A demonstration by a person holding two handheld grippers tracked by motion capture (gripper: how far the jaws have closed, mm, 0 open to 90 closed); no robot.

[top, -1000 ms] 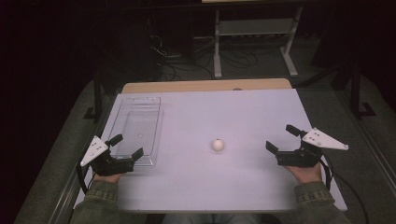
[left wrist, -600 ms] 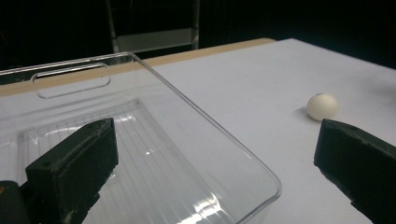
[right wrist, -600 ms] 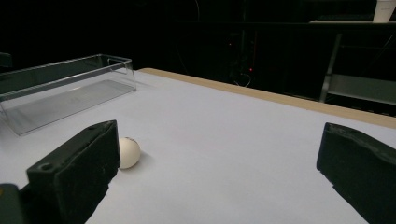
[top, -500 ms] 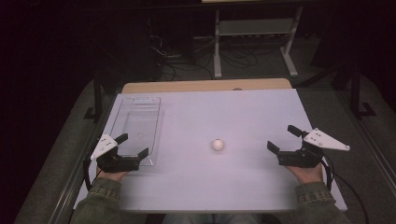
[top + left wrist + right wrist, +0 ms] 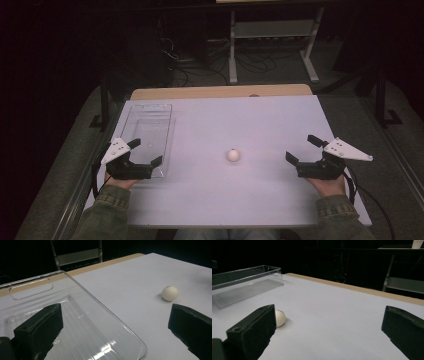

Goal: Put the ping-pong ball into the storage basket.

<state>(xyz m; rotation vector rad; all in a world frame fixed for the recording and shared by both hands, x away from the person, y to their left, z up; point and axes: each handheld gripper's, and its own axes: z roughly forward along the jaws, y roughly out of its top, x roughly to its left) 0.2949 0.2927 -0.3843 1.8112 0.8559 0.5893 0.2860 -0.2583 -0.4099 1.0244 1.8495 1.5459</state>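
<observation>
From above, a white ball (image 5: pixel 232 155) lies mid-table between the left gripper (image 5: pixel 146 153) and right gripper (image 5: pixel 303 149), both spread wide, holding nothing. The left gripper view shows a clear plastic tray (image 5: pixel 105 322), empty. The right gripper view shows the ball near-left.

The clear rectangular plastic tray (image 5: pixel 150 131) is occupying the desk's (image 5: pixel 270 125) left edge, blocking passage there. The small white ball (image 5: pixel 233 155) is sitting alone mid-desk, leaving open surface lying around it toward the far, right and near edges.
</observation>
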